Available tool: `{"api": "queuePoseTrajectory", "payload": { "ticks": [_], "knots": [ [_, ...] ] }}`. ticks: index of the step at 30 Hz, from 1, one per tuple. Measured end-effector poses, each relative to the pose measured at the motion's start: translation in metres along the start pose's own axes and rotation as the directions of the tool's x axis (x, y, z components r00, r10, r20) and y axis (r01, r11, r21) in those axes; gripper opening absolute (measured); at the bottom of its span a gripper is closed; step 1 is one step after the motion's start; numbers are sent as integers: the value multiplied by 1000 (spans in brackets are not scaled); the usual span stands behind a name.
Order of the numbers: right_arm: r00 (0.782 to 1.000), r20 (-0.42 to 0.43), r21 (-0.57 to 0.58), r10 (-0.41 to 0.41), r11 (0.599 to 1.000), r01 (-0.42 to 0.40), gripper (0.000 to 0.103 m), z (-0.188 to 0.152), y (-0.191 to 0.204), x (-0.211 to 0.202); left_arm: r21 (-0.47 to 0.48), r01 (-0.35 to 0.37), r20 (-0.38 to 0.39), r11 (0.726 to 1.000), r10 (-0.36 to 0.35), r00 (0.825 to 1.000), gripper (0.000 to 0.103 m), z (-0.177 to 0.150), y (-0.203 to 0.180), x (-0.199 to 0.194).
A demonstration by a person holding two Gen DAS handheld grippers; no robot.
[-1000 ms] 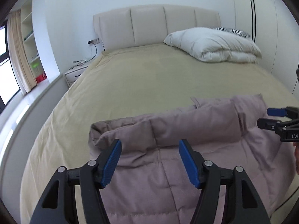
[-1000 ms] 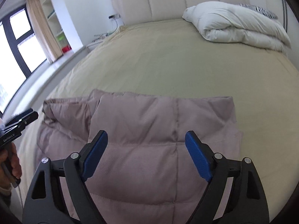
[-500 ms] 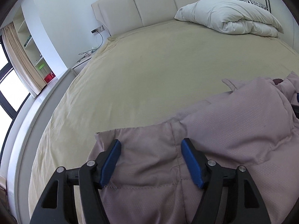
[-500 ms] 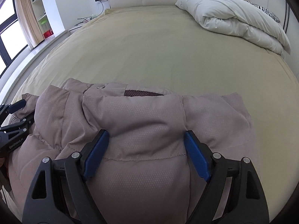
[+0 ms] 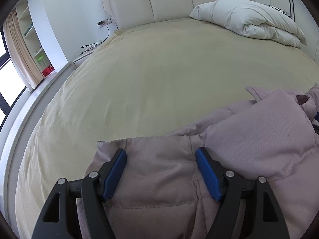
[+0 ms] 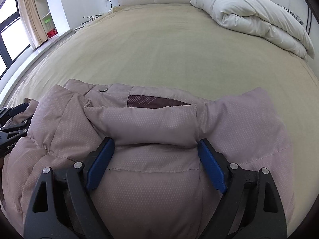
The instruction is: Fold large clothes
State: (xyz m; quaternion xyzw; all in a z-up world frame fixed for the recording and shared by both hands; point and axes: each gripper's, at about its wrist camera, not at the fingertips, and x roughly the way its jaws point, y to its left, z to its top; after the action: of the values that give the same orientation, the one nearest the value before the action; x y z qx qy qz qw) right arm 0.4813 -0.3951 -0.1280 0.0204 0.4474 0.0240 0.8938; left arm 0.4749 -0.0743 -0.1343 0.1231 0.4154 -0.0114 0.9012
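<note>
1. Right wrist view: puffy jacket (image 6: 159,123) lies doubled over on the bed (image 6: 159,49), collar uppermost.
2. Right hand-held gripper (image 6: 156,163) and left hand-held gripper (image 5: 161,171) are both opening over it, pads apparently gripping nothing.
3. Judged partway; further folds probably remain.

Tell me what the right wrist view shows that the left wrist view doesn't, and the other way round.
Only the right wrist view shows the jacket's metal snap, the dark mesh lining inside the collar, and the left gripper's side at the frame's left edge.

Only the left wrist view shows the jacket's plain corner edge on the bedspread and the left gripper, jaws opening over fabric.

Both show the mauve padded jacket, the beige bed, the folded white duvet, the headboard, and the shelves by the window.
</note>
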Motion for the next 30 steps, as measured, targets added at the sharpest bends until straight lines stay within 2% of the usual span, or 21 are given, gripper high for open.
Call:
{"api": "queuePoseTrajectory", "payload": {
  "ticks": [2, 4, 7, 9, 11, 13, 16, 18, 21, 25, 27, 29, 30],
  "knots": [
    [1000, 6, 0, -5, 1000, 5, 86, -2, 2, 3, -3, -20, -2, 1000, 20, 1000, 76, 0, 0, -12],
    [1000, 3, -5, -11, 1000, 11, 86, -2, 5, 1, -22, -9, 14, 1000, 9, 1000, 72, -5, 5, -34],
    [1000, 1, 35, 15, 999, -15, 84, -3, 5, -28, -61, 17, 69, 998, -13, 998, 72, -21, 16, -76],
    [990, 100, 48, 99, 993, -105, 83, -13, 12, -67, -63, 27, 80, 998, -22, 997, 72, -32, 16, -95],
    [977, 161, 6, 138, 990, -141, 83, -25, 31, -97, -18, 15, 59, 1000, -14, 998, 72, -43, 7, -99],
    [981, 125, -60, 148, 988, -141, 83, -33, 56, -99, 8, -1, 38, 1000, 0, 999, 72, -48, 2, -93],
    [999, 30, -172, 32, 985, -26, 82, -42, 89, -75, -32, 7, 20, 999, -6, 1000, 79, -49, 9, -84],
    [1000, -19, -191, 9, 982, -12, 84, -44, 94, -59, -25, 0, 16, 1000, 0, 1000, 82, -50, 9, -78],
    [999, -49, -205, 10, 979, -20, 85, -43, 94, -45, -33, 0, 25, 999, 1, 1000, 84, -53, 8, -70],
    [999, -40, -200, 14, 980, -22, 87, -45, 93, -29, -52, 8, 7, 999, -8, 1000, 89, -52, 10, -56],
    [999, -36, -208, 0, 978, -8, 87, -46, 94, -24, -42, 5, -3, 999, -5, 1000, 88, -50, 10, -63],
    [998, -60, -205, 10, 979, -22, 87, -44, 95, -25, -23, 20, 6, 1000, -20, 1000, 77, -50, 10, -84],
    [997, -73, -203, 20, 979, -34, 85, -40, 92, -27, -13, 33, 19, 999, -33, 999, 75, -52, 9, -98]
  ]
}}
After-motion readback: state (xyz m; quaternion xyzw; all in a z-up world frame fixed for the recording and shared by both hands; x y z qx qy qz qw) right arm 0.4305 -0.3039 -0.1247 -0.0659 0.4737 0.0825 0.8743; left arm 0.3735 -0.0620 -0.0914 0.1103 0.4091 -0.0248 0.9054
